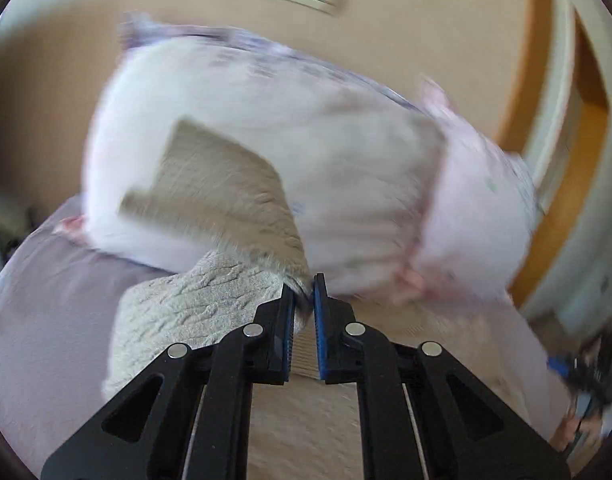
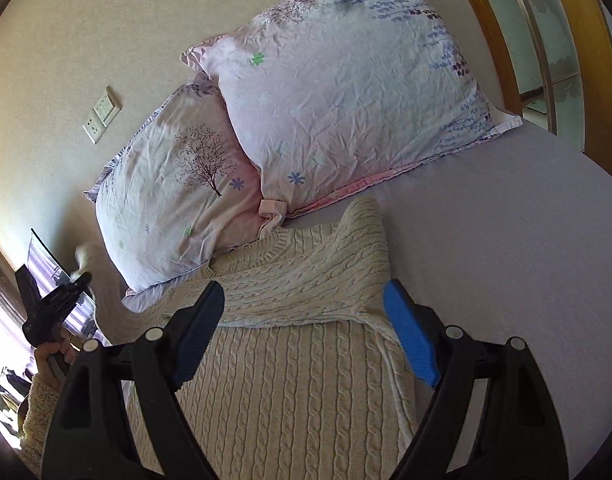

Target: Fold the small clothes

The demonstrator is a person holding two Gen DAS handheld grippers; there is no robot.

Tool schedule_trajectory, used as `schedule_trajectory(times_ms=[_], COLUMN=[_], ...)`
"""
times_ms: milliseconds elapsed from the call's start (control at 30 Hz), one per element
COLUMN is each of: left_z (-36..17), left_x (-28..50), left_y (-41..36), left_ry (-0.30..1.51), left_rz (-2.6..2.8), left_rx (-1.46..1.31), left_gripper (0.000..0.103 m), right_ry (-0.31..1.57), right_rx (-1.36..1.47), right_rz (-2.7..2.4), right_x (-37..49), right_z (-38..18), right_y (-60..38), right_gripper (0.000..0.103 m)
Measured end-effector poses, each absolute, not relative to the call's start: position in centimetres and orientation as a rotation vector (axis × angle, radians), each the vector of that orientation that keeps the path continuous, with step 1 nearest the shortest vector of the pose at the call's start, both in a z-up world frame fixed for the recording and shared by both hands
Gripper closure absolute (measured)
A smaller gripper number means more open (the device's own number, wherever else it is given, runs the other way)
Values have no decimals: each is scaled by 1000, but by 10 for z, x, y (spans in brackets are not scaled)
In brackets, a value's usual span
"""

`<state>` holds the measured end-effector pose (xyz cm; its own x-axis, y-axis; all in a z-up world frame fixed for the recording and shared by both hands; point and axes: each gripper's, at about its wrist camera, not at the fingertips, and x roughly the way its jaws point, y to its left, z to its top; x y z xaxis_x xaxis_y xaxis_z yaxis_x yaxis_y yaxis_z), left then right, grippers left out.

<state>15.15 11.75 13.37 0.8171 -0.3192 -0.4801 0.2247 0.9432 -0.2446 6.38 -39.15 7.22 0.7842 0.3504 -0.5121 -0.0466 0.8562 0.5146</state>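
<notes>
A cream cable-knit sweater (image 2: 281, 376) lies on the lilac bed sheet (image 2: 506, 248), its right sleeve (image 2: 318, 280) folded across the chest. My right gripper (image 2: 306, 332) is open and empty, hovering over the folded sleeve. My left gripper (image 1: 303, 300) is shut on the sweater's left sleeve (image 1: 225, 200) and holds it lifted, cuff hanging in front of the pillows; this view is motion-blurred. In the right wrist view the left gripper (image 2: 71, 284) shows at the far left, raised beside the lower pillow.
Two floral pink pillows (image 2: 346, 92) (image 2: 177, 192) lean at the head of the bed against a beige wall with a socket plate (image 2: 99, 114). A wooden frame (image 2: 502, 40) runs along the right.
</notes>
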Motion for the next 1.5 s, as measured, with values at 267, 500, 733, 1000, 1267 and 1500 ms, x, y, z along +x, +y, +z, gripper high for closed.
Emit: schedule_trajectory(times_ms=[267, 500, 733, 1000, 1267, 1500], left_z=[69, 35, 7, -19, -36, -21], left_x=[118, 48, 0, -85, -91, -72], left_y=[70, 157, 167, 167, 152, 153], left_ry=[747, 884, 882, 822, 889, 921], left_rz=[-343, -280, -384, -642, -616, -628], left_rx=[-62, -245, -371, -623, -654, -665], left_gripper=[40, 25, 26, 38, 55, 95], right_ry=[765, 935, 985, 1003, 988, 807], right_rx=[488, 565, 644, 707, 650, 627], right_rz=[227, 311, 450, 620, 642, 698], right_x=[35, 19, -12, -80, -88, -72], right_z=[50, -2, -25, -39, -38, 8], right_y=[-416, -422, -413, -409, -397, -399], right_gripper=[21, 40, 69, 85, 95, 96])
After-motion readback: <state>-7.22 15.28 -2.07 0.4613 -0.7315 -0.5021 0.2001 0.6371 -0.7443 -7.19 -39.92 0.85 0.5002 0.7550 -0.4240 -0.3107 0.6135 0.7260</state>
